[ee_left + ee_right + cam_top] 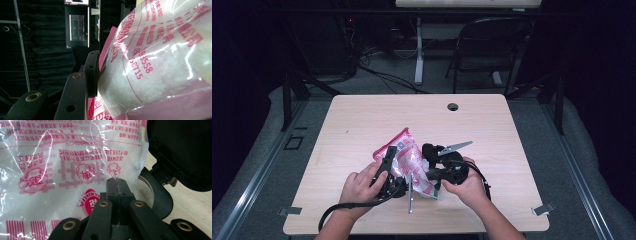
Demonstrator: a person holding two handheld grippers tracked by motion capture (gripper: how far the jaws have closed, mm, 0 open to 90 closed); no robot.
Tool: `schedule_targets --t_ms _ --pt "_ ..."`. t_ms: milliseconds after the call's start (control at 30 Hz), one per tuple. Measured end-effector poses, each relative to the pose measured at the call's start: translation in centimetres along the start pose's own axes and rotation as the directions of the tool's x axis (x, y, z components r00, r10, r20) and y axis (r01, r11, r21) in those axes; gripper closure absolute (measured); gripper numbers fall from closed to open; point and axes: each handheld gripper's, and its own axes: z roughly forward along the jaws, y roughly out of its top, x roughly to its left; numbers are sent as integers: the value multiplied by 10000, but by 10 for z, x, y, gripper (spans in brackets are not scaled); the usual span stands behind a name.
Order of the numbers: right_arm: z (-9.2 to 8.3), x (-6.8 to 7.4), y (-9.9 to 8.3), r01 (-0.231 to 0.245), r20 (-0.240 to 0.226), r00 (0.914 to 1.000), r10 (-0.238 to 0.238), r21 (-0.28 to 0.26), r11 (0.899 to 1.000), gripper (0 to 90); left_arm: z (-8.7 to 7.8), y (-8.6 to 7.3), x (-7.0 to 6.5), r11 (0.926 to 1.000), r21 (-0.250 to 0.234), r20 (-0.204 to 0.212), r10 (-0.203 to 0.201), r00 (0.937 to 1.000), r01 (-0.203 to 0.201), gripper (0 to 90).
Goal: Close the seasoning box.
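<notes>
A plastic bag (409, 157), pink at the edges and clear over white contents, is held up over the front middle of the table between both grippers. My left gripper (393, 161) grips its left side. In the left gripper view one black finger (91, 72) presses into the bulging bag (160, 62), and the other jaw is hidden behind it. My right gripper (433, 172) is at the bag's right side. Seen from the right gripper view, that gripper (116, 182) has its jaws together, pinching a fold of the printed film (62, 170).
The wooden table (362, 120) has a cable hole (452, 106) near its far edge. A black chair (492, 45) and a white desk leg (418, 55) stand beyond it. The left gripper's black body (185, 152) sits close at the upper right of the right gripper view.
</notes>
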Motion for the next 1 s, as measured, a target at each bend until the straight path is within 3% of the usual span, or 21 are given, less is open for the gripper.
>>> schedule_targets --t_ms 1000 --pt "2 0 0 6 13 10000 -6 -63 10000 900 -1 0 1 9999 -67 9 -89 10000 89 644"
